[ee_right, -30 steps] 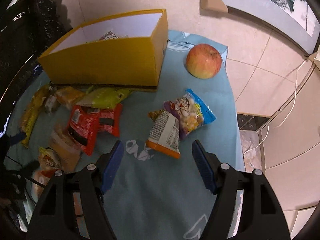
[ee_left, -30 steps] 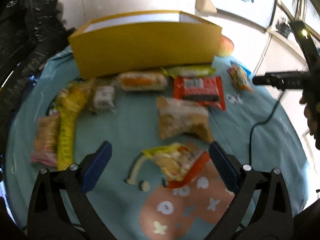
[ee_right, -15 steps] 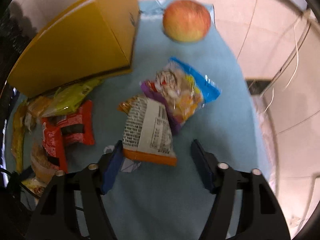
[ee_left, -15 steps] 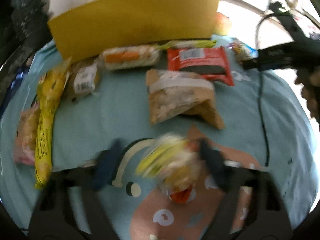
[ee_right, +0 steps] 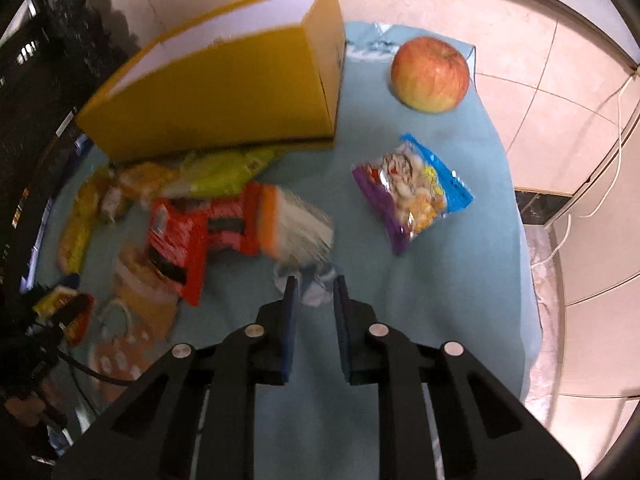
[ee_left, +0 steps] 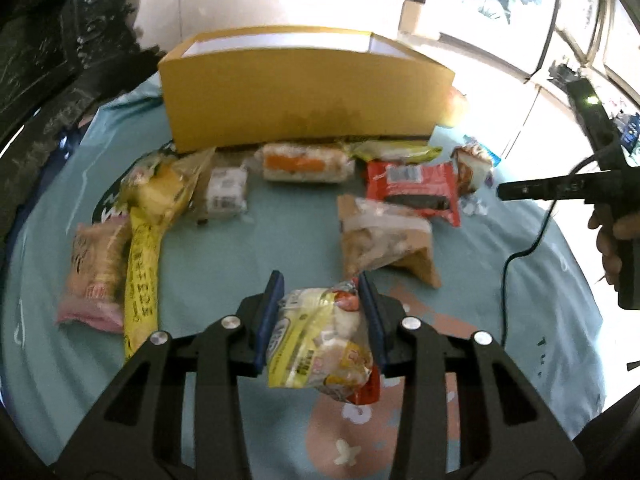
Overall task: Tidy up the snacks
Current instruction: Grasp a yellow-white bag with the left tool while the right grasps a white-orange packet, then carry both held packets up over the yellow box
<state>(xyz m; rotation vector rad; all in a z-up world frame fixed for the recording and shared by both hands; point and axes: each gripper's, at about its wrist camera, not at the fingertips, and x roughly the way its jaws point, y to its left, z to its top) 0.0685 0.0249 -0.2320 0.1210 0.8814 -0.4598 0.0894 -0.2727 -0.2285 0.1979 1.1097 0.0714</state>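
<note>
Two handheld grippers work over a bench [ee_left: 224,240] covered in a pale blue cloth, with a long yellow box [ee_left: 304,92] as the landmark at its far side.

The left gripper [ee_left: 320,312] has its jaws closed on a yellow and white snack packet [ee_left: 320,340], held just above the cloth, well in front of the box. The packet is soft and bulging, and hangs below the jaws. It could slip or swing out on the way to the box, since the hold looks to be on crinkly film rather than anything firm.

The right gripper [ee_right: 313,300] has its jaws nearly together with nothing clearly between them. A blurred white and orange packet [ee_right: 296,228] lies just beyond the fingertips, in front of the box's right end. It looks as if the packet escaped the grasp; another closing from this position might only pinch cloth.

The box is open at the top, showing a white inner wall. Its contents are hidden from both cameras.

Other packets lie along the box's front wall, including a red packet [ee_left: 412,188]. An apple [ee_right: 430,74] sits right of the box, and a blue and purple packet [ee_right: 412,192] lies in front of the apple.
</note>
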